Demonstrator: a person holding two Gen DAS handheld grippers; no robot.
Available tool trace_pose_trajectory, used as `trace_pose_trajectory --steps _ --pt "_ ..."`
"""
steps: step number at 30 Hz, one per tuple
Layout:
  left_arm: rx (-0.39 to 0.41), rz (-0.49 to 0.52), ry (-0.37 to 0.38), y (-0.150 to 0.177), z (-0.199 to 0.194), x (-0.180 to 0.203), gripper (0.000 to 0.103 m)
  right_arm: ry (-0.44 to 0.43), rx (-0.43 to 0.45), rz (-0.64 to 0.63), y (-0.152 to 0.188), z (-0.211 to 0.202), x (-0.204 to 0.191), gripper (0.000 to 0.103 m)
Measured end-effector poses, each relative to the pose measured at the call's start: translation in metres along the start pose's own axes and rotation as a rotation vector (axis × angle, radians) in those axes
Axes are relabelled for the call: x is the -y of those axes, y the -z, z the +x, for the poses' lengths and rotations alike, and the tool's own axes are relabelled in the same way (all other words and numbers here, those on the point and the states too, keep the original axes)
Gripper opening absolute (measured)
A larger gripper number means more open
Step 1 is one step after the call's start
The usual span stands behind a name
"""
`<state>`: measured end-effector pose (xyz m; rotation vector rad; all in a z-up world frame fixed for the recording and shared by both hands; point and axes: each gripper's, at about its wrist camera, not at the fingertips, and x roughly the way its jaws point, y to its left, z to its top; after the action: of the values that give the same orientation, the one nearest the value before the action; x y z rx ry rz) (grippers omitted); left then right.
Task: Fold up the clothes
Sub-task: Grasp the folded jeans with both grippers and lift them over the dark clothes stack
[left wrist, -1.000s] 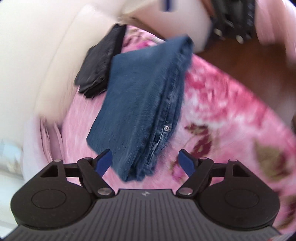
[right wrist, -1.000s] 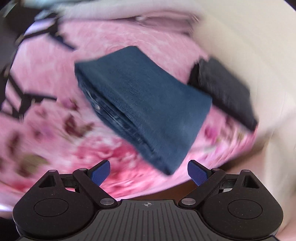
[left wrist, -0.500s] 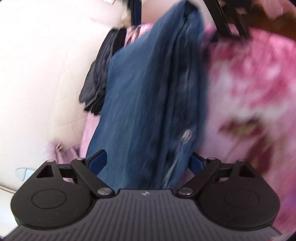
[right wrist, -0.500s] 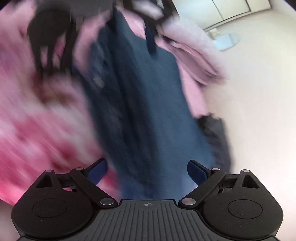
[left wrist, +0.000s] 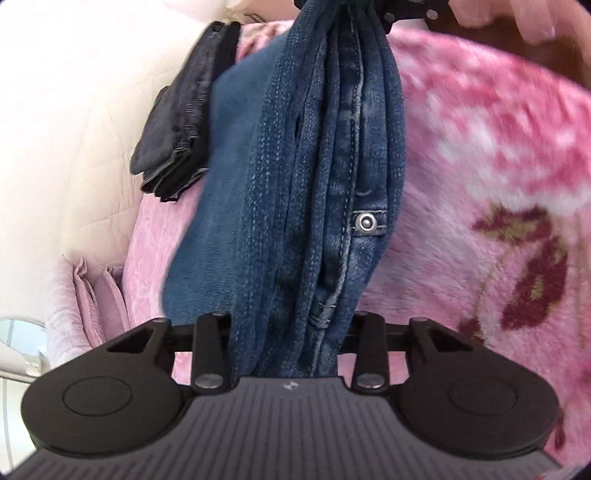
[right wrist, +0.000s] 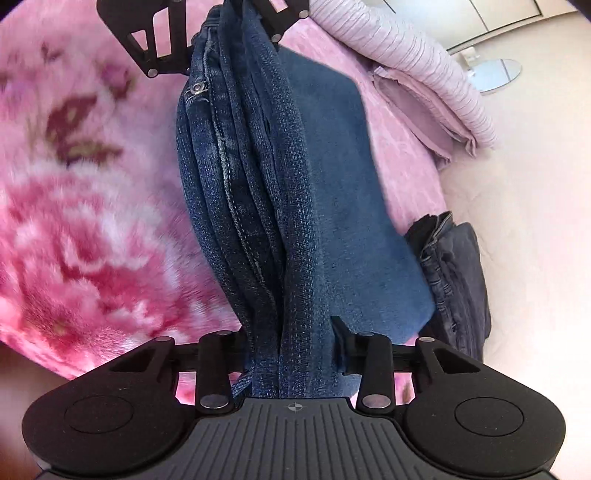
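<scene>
A folded pair of blue jeans (left wrist: 314,177) is stretched between my two grippers above a pink floral blanket (left wrist: 480,166). My left gripper (left wrist: 288,332) is shut on one end of the bundle. My right gripper (right wrist: 291,343) is shut on the other end of the jeans (right wrist: 266,192). Each gripper shows at the top of the other's view: the right one (left wrist: 369,11) and the left one (right wrist: 207,33). The fingertips are buried in the denim.
A folded dark garment (left wrist: 181,110) lies on the blanket next to the cream headboard (left wrist: 66,129); it also shows in the right wrist view (right wrist: 454,280). A pale pink ribbed pillow or bedding (right wrist: 424,77) lies at the blanket's edge.
Both grippers were open and apart from the folded jeans lying on the blanket. They moved in to its two ends, shut on them, and now hold the bundle between them.
</scene>
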<state>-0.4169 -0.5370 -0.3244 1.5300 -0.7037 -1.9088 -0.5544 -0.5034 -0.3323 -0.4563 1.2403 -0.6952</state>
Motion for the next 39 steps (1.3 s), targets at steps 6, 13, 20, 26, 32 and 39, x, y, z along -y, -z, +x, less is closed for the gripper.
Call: trace_pose_trajectory --steps 6,13,20,26,32,39 --pt "0.024 -0.077 0.065 -0.016 -0.058 -0.070 0.031 -0.041 0.033 -0.029 -0.028 -0.059 0.076 0.037" --pt "0.033 -0.125 -0.008 -0.039 -0.104 -0.143 0.032 -0.008 0.102 -0.081 -0.063 -0.117 0.150 0.037" --pt "0.026 -0.141 -0.209 -0.117 -0.058 -0.244 0.032 0.166 0.178 -0.097 -0.042 -0.098 0.267 0.037" --pt "-0.035 -0.180 -0.324 -0.206 0.052 -0.295 0.032 0.283 0.223 -0.133 0.012 0.000 0.388 0.037" --pt "-0.113 -0.162 -0.187 -0.263 0.199 -0.248 0.052 0.280 0.181 -0.135 0.093 0.134 0.400 0.039" --pt "-0.128 -0.132 -0.107 -0.261 0.234 -0.197 0.061 -0.019 0.021 -0.145 0.156 0.225 0.334 0.044"
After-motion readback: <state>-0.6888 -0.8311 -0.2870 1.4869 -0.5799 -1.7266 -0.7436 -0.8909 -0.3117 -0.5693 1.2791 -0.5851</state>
